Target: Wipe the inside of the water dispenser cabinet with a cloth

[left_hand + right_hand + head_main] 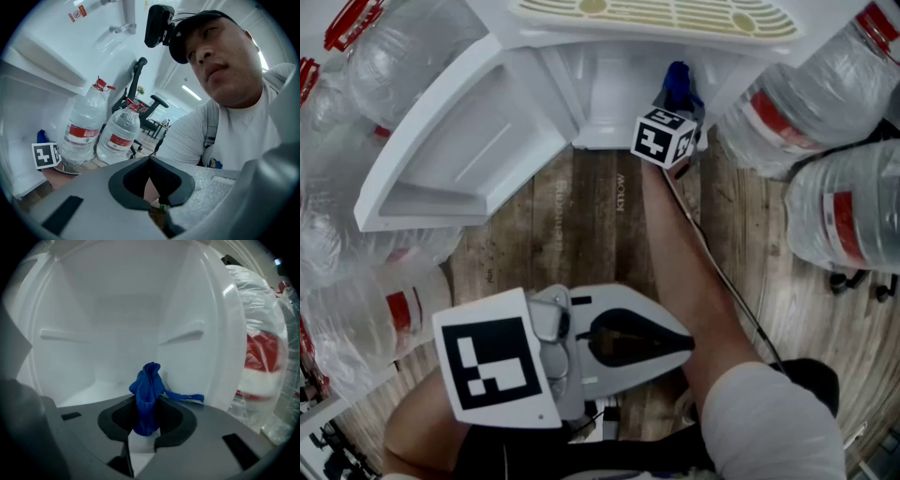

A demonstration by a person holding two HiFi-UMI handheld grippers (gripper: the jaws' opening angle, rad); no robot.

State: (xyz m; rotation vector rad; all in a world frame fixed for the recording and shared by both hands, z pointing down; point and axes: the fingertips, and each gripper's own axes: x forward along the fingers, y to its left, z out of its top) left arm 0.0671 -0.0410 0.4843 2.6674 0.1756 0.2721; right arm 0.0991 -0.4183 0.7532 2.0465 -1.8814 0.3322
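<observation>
While the right gripper (147,425) clamped the blue cloth (147,385) by its bunched middle, low centre before the open cabinet (117,319), the cloth looked soft, light and floppy. Lower centre of the head view, the left gripper (670,342) seemed closed and empty.

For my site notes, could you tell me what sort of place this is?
Probably an office: a white water dispenser cabinet stands open on wood-look flooring, large water bottles crowd around it, and office chairs stand beyond them.
</observation>
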